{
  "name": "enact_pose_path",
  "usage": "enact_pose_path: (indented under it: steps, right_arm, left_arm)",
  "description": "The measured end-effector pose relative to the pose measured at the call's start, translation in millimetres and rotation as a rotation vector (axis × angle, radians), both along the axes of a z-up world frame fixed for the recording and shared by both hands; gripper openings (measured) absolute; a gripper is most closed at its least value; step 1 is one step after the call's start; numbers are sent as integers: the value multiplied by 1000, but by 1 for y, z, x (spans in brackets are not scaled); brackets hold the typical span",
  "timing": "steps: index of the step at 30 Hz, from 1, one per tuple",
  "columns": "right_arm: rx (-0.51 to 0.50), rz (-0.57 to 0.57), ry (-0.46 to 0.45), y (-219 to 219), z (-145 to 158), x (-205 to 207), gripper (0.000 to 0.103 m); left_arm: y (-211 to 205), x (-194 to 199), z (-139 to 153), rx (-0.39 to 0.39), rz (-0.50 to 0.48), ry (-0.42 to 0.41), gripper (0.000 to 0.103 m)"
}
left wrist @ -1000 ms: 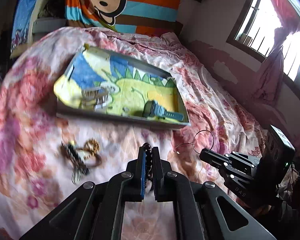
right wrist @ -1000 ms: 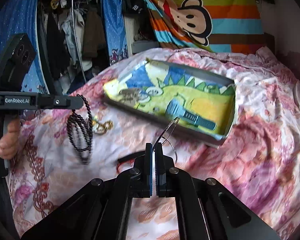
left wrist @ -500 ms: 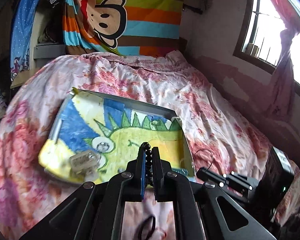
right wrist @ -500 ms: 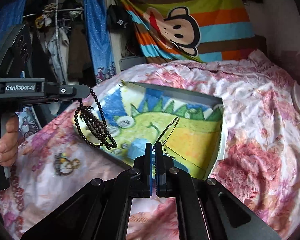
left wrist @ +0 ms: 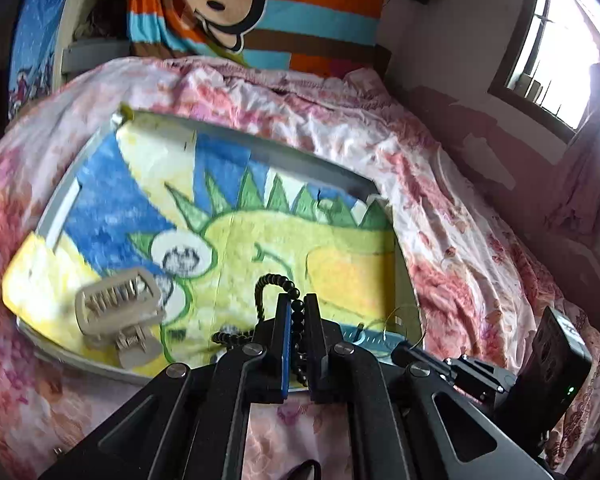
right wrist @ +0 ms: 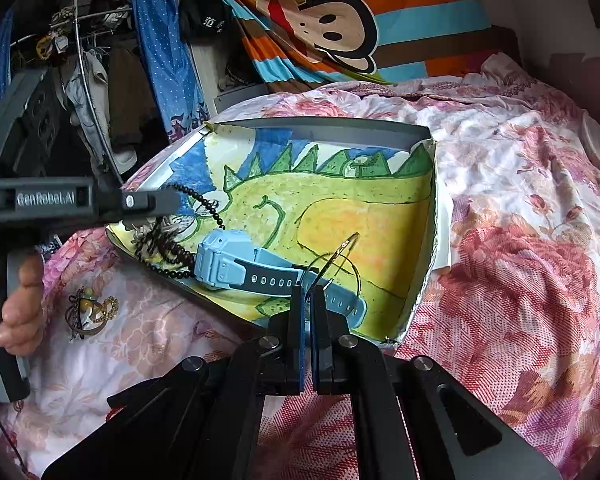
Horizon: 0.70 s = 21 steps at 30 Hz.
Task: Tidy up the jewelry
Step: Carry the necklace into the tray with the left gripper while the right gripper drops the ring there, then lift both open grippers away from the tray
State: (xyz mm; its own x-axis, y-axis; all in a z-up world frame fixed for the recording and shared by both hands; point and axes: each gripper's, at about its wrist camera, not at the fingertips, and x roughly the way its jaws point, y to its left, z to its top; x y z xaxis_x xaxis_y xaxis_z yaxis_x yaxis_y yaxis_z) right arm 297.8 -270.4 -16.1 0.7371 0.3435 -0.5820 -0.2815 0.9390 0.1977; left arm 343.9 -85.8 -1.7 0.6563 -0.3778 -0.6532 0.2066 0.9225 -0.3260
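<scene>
Watch (left wrist: 374,338) mostly hidden behind left claw (left wrist: 296,312).

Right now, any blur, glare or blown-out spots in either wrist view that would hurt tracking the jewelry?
Left wrist view: window blown out to white; tray and hair clip smeared by motion blur, while the left hand-held gripper and black bead strand stay sharp. Right wrist view: even light, blue watch crisp, thin wire hoop faint against the yellow lining; strong fisheye bending at the edges.
</scene>
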Motion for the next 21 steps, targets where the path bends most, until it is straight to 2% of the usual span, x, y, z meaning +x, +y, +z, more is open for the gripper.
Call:
enact_pose_path:
  steps: [8, 9, 10, 11, 13, 15, 16, 18, 19, 20, 21]
  right_arm:
    - [-22, -30, 24, 1, -1, 0, 3]
    - [-22, -35, 27, 0, 0, -1, 4]
    - [-22, -40, 29, -1, 0, -1, 4]
    - [-22, -46, 33, -1, 1, -1, 4]
    - [-21, -59, 36, -3, 2, -3, 5]
    - [-19, -70, 36, -5, 5, -6, 9]
    - [-18, -75, 32, -5, 7, -8, 14]
    - [-16, -84, 11, -5, 13, -15, 29]
    - [-15, -88, -1, -4, 16, -19, 41]
    - [-11, -90, -15, -3, 20, -22, 48]
    - [-6, -92, -29, -3, 24, -26, 49]
  left_arm:
    - [0, -3, -17, 85, 23, 71, 7]
    - [0, -3, -18, 90, 27, 81, 13]
    - [2, -4, -19, 88, 34, 88, 25]
    - [4, -5, -19, 82, 43, 90, 32]
    - [11, -10, -16, 49, 75, 72, 65]
    - [18, -16, -11, 8, 102, 46, 73]
    - [21, -19, -8, -2, 109, 42, 74]
    - [23, -25, -1, 6, 123, 31, 76]
    - [24, -29, 3, 16, 130, 21, 79]
    - [25, -34, 7, 29, 139, 1, 82]
    - [26, -37, 10, 36, 146, -15, 86]
